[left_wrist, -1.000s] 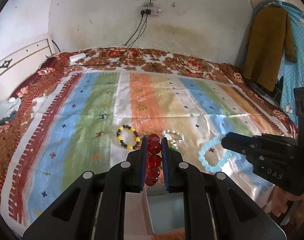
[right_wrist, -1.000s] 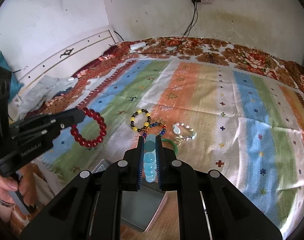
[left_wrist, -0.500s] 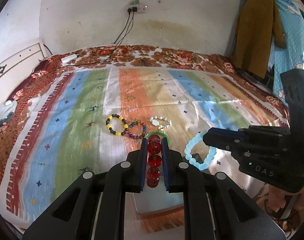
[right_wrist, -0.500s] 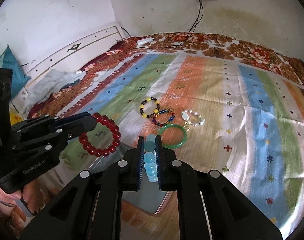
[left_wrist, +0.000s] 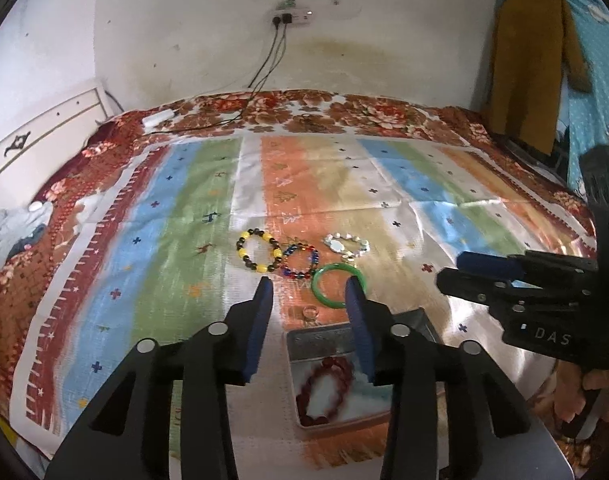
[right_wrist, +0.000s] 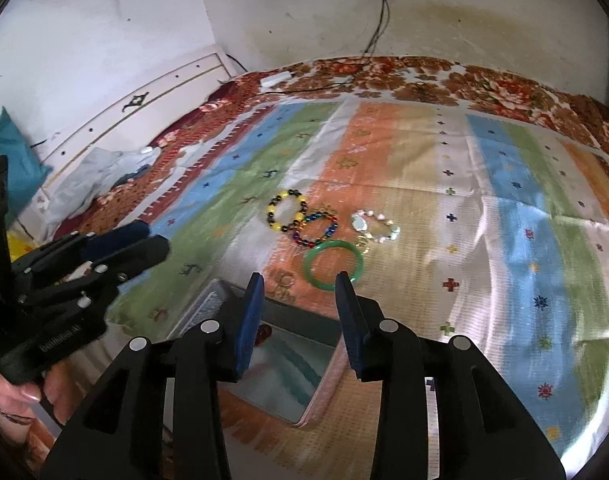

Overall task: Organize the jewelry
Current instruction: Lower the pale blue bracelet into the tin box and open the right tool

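Jaws having just been opening, the left gripper (left_wrist: 307, 294) and right gripper (right_wrist: 298, 288) are hovering empty over the rectangular tin (left_wrist: 422, 320) now holding the glossy red bead bracelet (left_wrist: 324, 386), while yellow-black bracelet (left_wrist: 259, 251), multicoloured bracelet (left_wrist: 300, 261), pearly bracelet (left_wrist: 346, 243) and smooth green bangle (left_wrist: 336, 285) are lying unsorted on the striped mat (left_wrist: 164, 240).

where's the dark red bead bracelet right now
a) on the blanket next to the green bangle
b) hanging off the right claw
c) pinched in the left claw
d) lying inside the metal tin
d: the left wrist view shows the dark red bead bracelet lying inside the metal tin, below the left claw, whose jaws stand apart with nothing between them; the green bangle lies on the blanket beyond the tin.
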A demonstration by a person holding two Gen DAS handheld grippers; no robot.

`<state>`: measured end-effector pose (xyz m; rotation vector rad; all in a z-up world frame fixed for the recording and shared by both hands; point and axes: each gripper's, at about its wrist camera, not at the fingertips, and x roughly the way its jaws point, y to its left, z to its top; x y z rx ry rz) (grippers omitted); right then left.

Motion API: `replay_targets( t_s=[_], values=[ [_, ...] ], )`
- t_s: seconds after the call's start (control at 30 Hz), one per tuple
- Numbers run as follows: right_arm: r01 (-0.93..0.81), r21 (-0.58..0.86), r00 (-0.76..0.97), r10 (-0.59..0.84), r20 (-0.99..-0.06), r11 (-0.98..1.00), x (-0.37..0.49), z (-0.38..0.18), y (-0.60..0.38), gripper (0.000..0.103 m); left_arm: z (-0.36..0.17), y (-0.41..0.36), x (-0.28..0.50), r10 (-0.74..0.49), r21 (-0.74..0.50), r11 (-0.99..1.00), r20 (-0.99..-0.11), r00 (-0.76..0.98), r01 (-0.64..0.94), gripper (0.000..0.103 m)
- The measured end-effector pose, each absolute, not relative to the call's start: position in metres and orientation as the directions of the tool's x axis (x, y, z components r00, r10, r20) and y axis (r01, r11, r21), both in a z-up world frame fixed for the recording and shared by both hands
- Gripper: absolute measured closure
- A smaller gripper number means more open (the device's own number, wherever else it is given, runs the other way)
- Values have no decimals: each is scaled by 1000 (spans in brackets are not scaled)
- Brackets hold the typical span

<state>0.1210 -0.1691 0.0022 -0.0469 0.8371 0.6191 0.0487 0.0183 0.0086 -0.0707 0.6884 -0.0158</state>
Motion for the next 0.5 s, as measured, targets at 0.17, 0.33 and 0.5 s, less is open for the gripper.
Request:
replay_targets(
  t_s=[0.17, 0.33, 0.5],
  values=[
    [-513, 204, 494, 482, -724, 834, 132, -2, -173, 66, 8, 39, 64, -37, -120, 991, -657, 753, -56, 58],
    [-520, 210, 460, 478, -748, 828, 144, -8, -169, 62, 0, 50, 86, -62, -152, 986, -704, 707, -66, 55],
    [-525, 199, 459, 472, -752, 828, 149, -8, -165, 62, -7, 48, 94, -81, -158, 986, -730, 679, -52, 53]
  ],
)
